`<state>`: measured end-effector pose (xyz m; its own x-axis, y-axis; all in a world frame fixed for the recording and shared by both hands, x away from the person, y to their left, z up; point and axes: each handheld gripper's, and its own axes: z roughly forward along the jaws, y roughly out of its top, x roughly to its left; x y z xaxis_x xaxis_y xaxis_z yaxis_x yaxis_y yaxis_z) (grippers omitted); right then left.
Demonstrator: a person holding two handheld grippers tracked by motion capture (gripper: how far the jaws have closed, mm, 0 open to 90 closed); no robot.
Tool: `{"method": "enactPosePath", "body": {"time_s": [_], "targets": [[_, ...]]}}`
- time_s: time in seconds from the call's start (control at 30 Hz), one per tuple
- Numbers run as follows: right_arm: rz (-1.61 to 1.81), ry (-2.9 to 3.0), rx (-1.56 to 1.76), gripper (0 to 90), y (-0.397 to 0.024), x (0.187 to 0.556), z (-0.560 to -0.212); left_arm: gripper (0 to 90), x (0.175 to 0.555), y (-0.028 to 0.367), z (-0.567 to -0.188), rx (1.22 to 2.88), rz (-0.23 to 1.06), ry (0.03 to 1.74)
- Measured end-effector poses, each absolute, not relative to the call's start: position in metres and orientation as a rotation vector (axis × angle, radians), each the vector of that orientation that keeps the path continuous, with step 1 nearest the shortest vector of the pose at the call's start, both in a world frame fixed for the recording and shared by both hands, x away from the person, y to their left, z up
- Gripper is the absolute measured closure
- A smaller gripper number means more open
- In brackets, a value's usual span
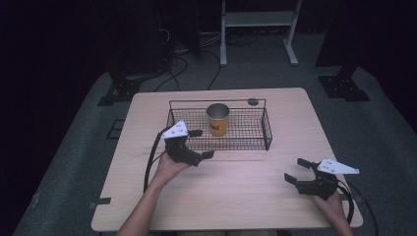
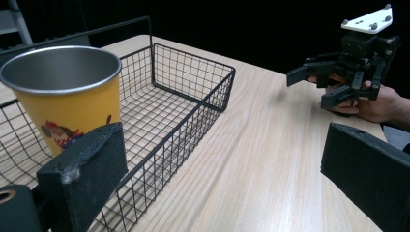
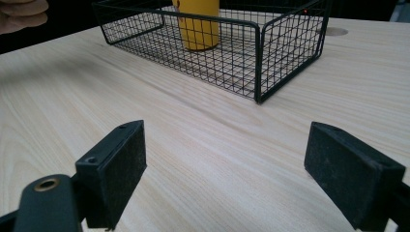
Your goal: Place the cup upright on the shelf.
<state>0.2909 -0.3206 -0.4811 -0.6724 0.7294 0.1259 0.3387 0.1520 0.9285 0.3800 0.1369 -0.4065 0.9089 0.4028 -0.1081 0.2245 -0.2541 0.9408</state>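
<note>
A black wire basket (image 1: 267,129) stands on the far middle of the wooden table (image 1: 246,196). Upright inside it is a yellow cup (image 1: 218,119) with a metal inside and a cartoon print. My left gripper (image 1: 201,143) is open and empty at the basket's front left corner, just outside the wire. From the left gripper view the cup (image 2: 63,96) is close on the left, behind the basket wall (image 2: 193,72). My right gripper (image 1: 296,170) is open and empty over the table's near right part, well away from the basket (image 3: 285,53) and the cup (image 3: 198,24).
A round cable hole (image 1: 253,102) sits in the table behind the basket. Beyond the table are dark stand bases (image 1: 344,86), floor cables (image 1: 179,66) and a white frame (image 1: 258,29). Bare wood lies between my two grippers.
</note>
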Motion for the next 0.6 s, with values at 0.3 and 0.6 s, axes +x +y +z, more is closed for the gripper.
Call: {"method": "enactPosePath", "body": {"time_s": [0.3,0.6], "targets": [[1.528,2.081,1.024,14.0,-0.321,0.291,-0.481,1.6,0.372,0.141,-0.413,1.852,0.179,0.473],[1.528,2.081,1.025,14.0,-0.321,0.291,-0.481,1.6,0.361,0.146,-0.416,1.849,0.182,0.469]]}}
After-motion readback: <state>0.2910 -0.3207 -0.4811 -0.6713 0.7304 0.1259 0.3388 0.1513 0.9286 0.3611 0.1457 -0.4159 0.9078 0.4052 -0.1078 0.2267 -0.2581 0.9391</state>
